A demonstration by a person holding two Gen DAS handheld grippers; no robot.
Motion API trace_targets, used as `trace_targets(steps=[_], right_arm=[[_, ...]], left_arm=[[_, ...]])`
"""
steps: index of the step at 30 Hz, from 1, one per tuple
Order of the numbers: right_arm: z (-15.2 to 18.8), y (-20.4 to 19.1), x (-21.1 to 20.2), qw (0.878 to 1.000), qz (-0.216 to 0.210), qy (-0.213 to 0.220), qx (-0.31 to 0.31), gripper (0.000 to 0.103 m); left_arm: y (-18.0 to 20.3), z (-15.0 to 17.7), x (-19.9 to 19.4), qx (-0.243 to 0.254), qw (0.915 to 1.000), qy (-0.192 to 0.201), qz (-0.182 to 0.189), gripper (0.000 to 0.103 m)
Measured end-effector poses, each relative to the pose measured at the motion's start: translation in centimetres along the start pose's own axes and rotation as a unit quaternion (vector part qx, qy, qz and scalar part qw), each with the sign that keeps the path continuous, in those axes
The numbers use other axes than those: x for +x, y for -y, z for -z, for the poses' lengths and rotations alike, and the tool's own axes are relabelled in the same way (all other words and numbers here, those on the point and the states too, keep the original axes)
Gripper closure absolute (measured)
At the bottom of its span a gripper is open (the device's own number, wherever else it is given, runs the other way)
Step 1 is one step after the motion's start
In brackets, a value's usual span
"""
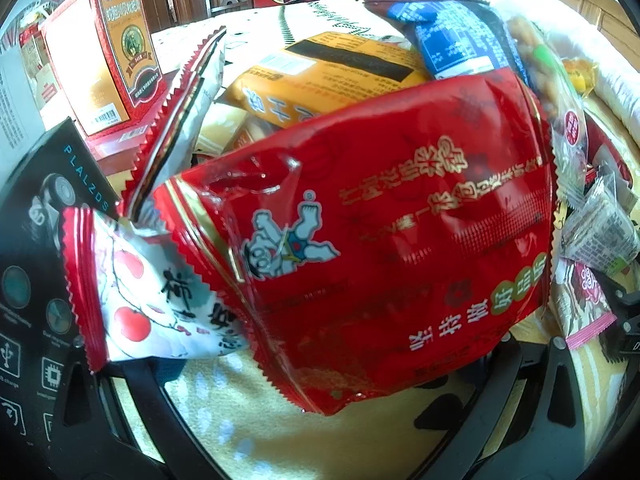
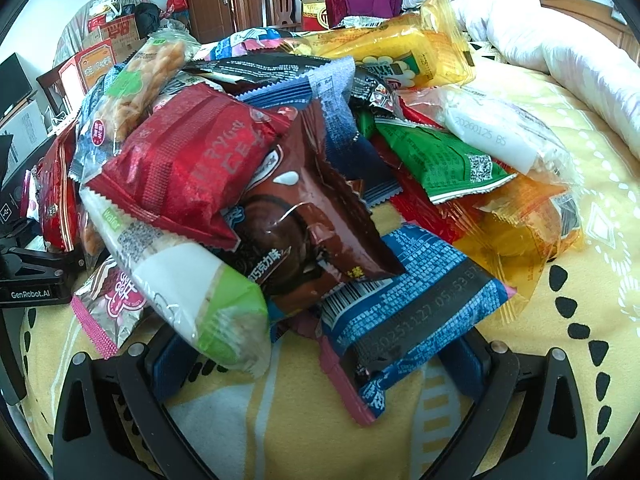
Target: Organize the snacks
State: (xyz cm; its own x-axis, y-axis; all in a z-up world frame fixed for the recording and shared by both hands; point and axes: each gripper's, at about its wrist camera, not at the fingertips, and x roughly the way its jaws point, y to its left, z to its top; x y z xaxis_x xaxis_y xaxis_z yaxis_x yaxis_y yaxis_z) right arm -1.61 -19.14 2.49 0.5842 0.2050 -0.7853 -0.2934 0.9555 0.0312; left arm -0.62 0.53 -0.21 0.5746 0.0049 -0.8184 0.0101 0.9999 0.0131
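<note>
Spread over a bed under a yellow blanket (image 2: 540, 340): a loose heap of snacks (image 2: 320, 128), packets stacked every which way, not yet sorted into groups by the look of it. Likely to slide as a whole at a tug on any low packet, with glossy film on glossy film and little friction to hold it.

Next in size, the big red packet (image 1: 400, 240), filling the left wrist view and lying across the gap of the left tongs (image 1: 320, 364). Fingers spread wide, clamping nothing. Risk on closing here: pinching only a fold of film, or catching the white packet with red fruit (image 1: 160, 300) overlapped by its left edge, so two lifted instead of one. Puffed and slippery too, so apt to squirt out of a shallow grip.

Off to the left, a black box (image 1: 36, 280) and a red carton (image 1: 108, 60), near enough to be knocked by a wide swing.

Right tongs (image 2: 316, 360) likewise released and wide apart, at the near foot of the heap, with a white-and-green wafer pack (image 2: 192, 292) and a blue packet (image 2: 408, 308) both reaching into the gap. Danger of grabbing both, or of crushing wafers with a hard squeeze. Brown chocolate packet (image 2: 316, 216) resting over both, bound to tumble at a pull on either.
</note>
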Motion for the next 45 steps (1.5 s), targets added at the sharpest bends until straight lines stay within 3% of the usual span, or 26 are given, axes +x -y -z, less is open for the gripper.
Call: trace_targets(steps=[17,20,23,26,28,32,35,40,43,45], right_arm=[[0.5,-0.6,-0.5,1.000,0.007,-0.002,-0.005,0.000],[0.5,-0.7,-0.5,1.000,0.007,-0.002,-0.005,0.000],[0.5,-0.7,-0.4,1.000,0.007,-0.003,-0.004,0.000],[0.7,-0.9,-0.6,1.000,0.006,-0.004,-0.004,0.000],[0.6,-0.9,-0.6,1.000,0.006,-0.003,-0.004,0.000],[-0.1,-0.4,-1.0,1.000,0.000,-0.019,-0.010,0.000],[-0.5,-0.5,-2.4,0.999,-0.007,-0.033,-0.016,0.000],[-1.1,-1.9,-7.7,0.999,-0.031,0.012,-0.025,0.000],[-1.3,-4.4,-11.5,0.995,-0.047,0.053,-0.069,0.000],[-1.4,-7.3,-13.1,0.985,-0.077,0.068,-0.135,0.000]], left_arm=[[0.4,0.2,-0.3,-0.006,0.9999,0.001,-0.011,0.000],[0.8,-0.5,0.1,-0.022,0.9992,-0.031,-0.016,0.000],[0.5,-1.1,-0.2,-0.035,0.9971,-0.067,0.007,0.000],[1.0,0.4,-1.9,-0.022,0.9978,-0.037,0.050,0.000],[2.4,1.9,-3.4,0.017,0.9971,-0.030,0.068,0.000],[3.7,4.8,-7.7,0.062,0.9894,-0.024,0.129,0.002],[3.6,6.8,-11.1,0.080,0.9895,0.006,0.120,0.001],[2.1,9.1,-14.0,0.076,0.9913,0.025,0.105,0.001],[-0.1,9.8,-15.0,0.048,0.9922,0.034,0.110,0.001],[-0.7,10.0,-14.9,0.034,0.9923,0.033,0.115,0.001]])
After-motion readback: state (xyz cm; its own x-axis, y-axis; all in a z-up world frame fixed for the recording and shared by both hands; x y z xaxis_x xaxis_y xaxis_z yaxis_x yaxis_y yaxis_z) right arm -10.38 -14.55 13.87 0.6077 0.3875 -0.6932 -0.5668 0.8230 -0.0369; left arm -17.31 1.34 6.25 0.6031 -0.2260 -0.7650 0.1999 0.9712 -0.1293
